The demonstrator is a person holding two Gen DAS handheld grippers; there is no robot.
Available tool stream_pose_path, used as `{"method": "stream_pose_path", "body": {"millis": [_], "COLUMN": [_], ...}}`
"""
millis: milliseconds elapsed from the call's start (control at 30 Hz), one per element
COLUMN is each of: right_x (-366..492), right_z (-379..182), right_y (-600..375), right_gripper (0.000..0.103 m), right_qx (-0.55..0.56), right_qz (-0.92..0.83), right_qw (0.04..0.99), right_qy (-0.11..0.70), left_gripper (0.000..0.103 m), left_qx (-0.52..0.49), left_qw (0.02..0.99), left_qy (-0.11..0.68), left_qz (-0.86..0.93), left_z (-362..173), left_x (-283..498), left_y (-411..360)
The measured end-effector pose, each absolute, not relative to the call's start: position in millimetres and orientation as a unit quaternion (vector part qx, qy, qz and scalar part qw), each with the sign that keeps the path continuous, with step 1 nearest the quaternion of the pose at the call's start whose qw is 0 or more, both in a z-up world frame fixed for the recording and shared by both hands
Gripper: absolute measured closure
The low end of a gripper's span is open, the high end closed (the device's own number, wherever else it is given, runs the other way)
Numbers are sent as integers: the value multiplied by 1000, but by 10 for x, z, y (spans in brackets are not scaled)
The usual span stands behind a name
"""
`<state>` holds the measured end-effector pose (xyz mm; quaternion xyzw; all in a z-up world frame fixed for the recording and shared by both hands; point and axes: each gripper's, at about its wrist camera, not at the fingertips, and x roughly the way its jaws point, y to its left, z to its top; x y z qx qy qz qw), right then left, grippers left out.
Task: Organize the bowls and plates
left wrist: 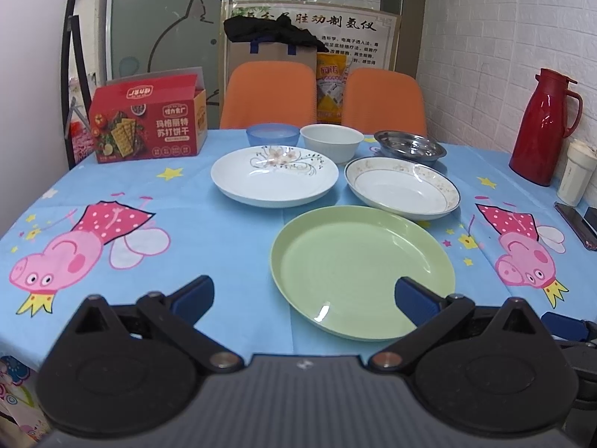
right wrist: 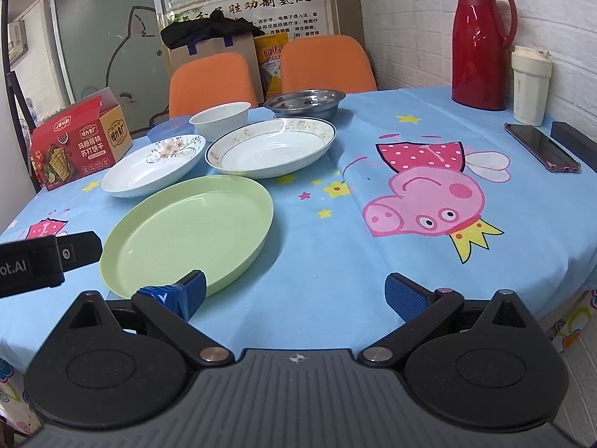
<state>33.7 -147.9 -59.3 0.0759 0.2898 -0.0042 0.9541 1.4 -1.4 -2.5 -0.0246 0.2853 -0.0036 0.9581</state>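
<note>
In the left wrist view, our left gripper (left wrist: 304, 300) is spread wide and empty above the near table edge. The green plate (left wrist: 363, 270) lies nearest, with the floral plate (left wrist: 274, 175) and gold-rimmed plate (left wrist: 403, 188) behind it, then the blue bowl (left wrist: 272, 135), white bowl (left wrist: 331, 142) and steel dish (left wrist: 410, 146).

In the right wrist view, our right gripper (right wrist: 294, 295) is likewise released, holding nothing, just right of the green plate (right wrist: 186, 229).

The tablecloth (left wrist: 224, 231) was sky blue, printed with pink pigs in dotted dresses (plus yellow stars). One plate (left wrist: 363, 272) was plain pale green, another plate (left wrist: 274, 175) white with a floral spray. The flask (right wrist: 481, 44) was glossy red.
</note>
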Motion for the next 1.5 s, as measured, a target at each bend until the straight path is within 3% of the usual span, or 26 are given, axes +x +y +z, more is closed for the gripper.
{"method": "stream_pose_path", "body": {"millis": [1500], "right_x": [522], "right_z": [-686], "right_y": [-1425], "right_gripper": [13], "right_qx": [71], "right_qz": [4], "right_qw": [948], "right_qy": [309], "left_gripper": [0], "left_qx": [-25], "left_qw": [949], "left_qy": [314], "left_qz": [-6], "left_z": [-154], "left_x": [297], "left_y": [27]}}
